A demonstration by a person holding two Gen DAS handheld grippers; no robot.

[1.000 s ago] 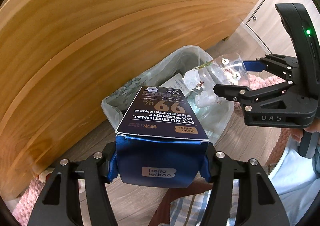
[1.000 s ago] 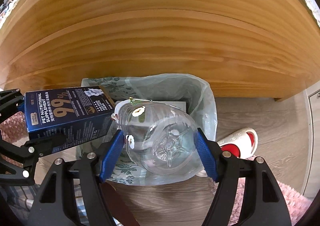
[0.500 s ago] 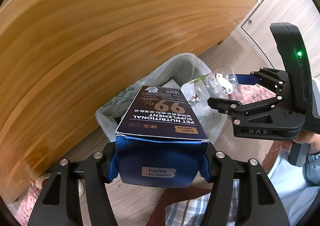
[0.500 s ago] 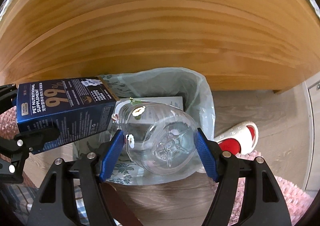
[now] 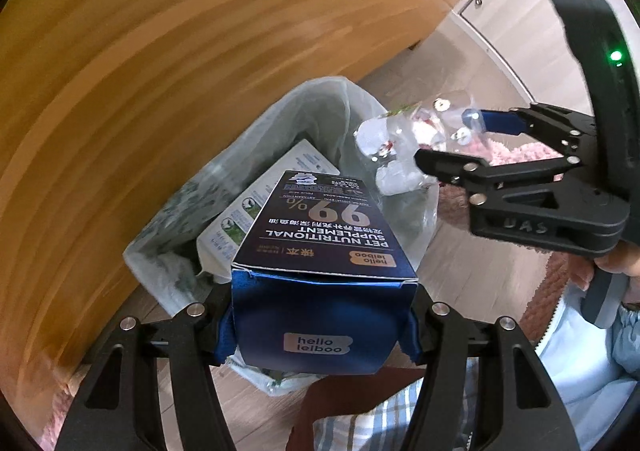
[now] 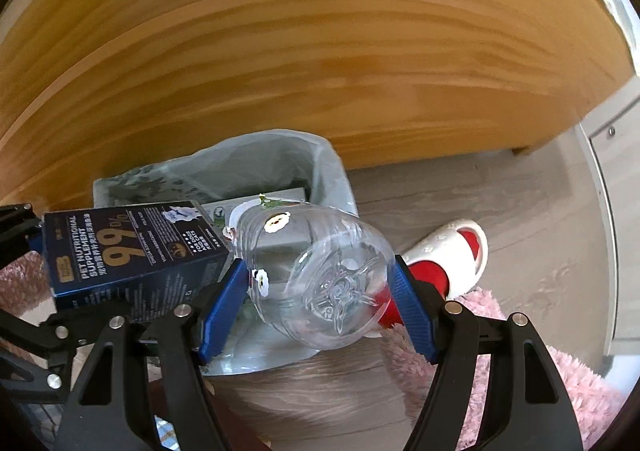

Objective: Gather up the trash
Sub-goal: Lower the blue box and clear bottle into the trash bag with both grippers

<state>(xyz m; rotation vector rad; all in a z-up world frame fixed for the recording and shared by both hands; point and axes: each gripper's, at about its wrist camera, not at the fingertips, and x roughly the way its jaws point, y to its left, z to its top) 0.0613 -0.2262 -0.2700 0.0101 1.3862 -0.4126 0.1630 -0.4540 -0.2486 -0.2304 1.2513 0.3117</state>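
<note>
Trash bag (image 5: 320, 111), pale green, mouth open, stands on wood floor (image 6: 500, 203) against a wooden panel (image 6: 280, 51); a white carton (image 5: 256, 207) lies inside. Left gripper (image 5: 320, 323) clamps a dark blue pet supplement box (image 5: 324, 235) by its near end, box pointing over the bag mouth. Right gripper (image 6: 320, 299) holds a clear plastic bottle (image 6: 320, 267) between blue pads (image 6: 224, 307), base toward camera, neck toward the bag. Box and bottle close side by side, contact unclear. Red and white slipper (image 6: 460, 247) on floor right of bag, beside pink fuzzy rug (image 6: 540, 371).
</note>
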